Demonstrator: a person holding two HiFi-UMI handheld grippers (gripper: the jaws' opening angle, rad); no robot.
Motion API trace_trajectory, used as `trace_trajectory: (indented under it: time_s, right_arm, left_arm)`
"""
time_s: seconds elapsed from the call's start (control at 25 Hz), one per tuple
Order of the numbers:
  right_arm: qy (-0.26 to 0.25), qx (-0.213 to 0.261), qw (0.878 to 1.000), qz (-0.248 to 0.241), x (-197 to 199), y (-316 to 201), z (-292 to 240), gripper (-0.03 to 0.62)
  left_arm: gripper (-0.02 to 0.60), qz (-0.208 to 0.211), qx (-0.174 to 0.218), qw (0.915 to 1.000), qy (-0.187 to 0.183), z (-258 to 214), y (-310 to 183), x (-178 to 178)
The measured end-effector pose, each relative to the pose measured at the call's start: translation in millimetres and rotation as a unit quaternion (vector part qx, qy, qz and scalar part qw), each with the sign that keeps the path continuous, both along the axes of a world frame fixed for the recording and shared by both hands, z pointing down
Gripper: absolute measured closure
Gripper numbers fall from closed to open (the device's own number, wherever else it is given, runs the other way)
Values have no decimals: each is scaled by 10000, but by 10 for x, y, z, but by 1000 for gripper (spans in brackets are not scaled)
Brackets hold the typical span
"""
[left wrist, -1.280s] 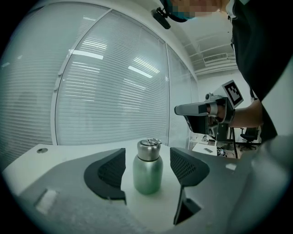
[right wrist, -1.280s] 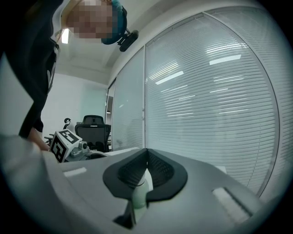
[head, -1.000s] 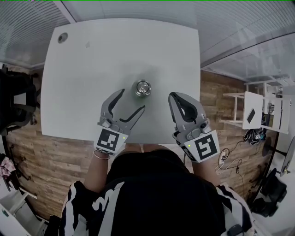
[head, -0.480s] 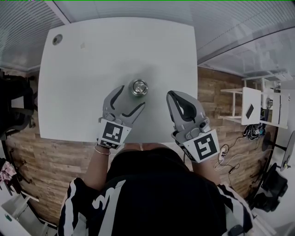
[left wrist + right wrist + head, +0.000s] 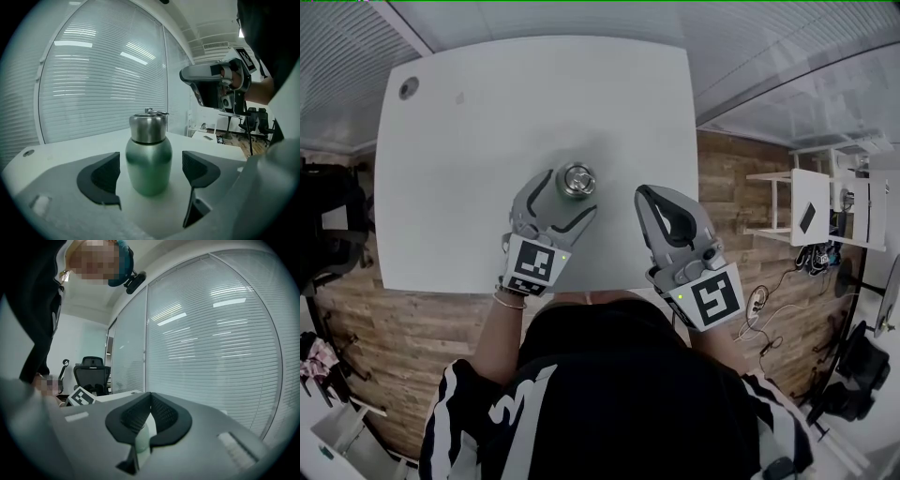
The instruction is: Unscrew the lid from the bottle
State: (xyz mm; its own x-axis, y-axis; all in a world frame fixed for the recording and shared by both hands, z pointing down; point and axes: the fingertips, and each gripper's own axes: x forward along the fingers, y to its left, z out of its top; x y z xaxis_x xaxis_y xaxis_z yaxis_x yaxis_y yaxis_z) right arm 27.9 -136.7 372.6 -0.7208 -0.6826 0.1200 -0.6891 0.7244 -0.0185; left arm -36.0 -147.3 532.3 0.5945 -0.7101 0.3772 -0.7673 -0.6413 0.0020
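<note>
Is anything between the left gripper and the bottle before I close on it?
Nothing visible. The left gripper fingers have just been opening and now flank the bottle, which stands upright on the table between them, with a gap on each side.

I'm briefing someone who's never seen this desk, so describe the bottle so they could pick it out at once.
Find the white table. Toward its near edge, about midway across, stands a small bottle. Unlike the flat round port in the far left corner, it is upright, with a rounded green body and a steel lid.
</note>
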Motion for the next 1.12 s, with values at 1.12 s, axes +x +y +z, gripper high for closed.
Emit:
trace_trajectory:
  time_s: [1.12]
  right_arm:
    - [66,81,9999,130,153,-47,-51,595]
  left_arm:
    - [164,202,-344,9984,-410,384,-227,177]
